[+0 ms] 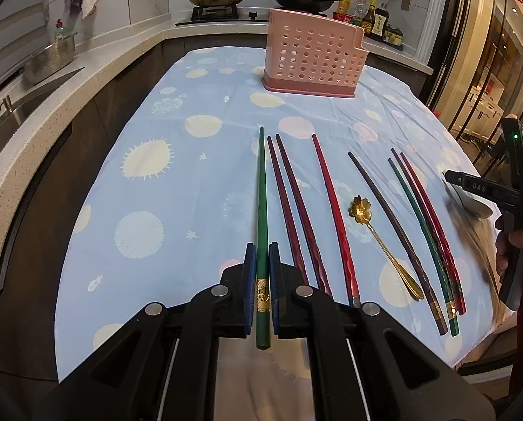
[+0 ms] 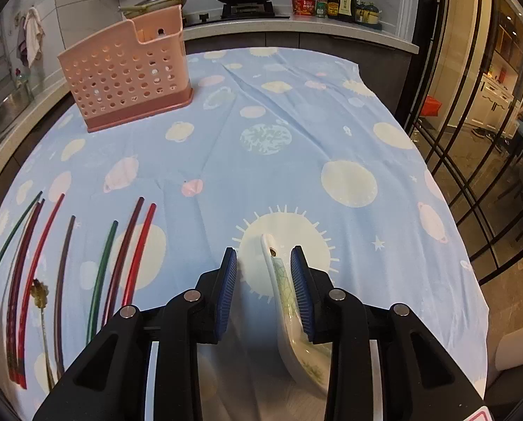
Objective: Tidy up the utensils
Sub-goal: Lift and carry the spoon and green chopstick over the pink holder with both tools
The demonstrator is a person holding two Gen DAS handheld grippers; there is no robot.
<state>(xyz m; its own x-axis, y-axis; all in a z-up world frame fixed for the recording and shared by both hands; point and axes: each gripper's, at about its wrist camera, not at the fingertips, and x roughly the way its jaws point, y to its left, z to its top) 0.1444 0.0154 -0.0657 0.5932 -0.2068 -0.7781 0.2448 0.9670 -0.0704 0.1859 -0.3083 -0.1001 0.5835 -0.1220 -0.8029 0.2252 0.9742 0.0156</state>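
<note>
Kitchen table: our left gripper (image 1: 261, 263) pinches the green chopstick (image 1: 262, 189); right gripper (image 2: 263, 273), half-open, straddles the ceramic spoon (image 2: 286, 291); pink holder (image 1: 312, 58) ahead appears empty, remaining chopsticks unsorted.

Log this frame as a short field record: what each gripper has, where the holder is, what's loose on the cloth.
left gripper: fingers closed around a green chopstick
right gripper: open, ceramic spoon between the fingers, against the right one
utensil holder: pink, perforated, upright at far end of tablecloth
loose: gold flower spoon, several other chopsticks
in holder: cannot tell
</note>
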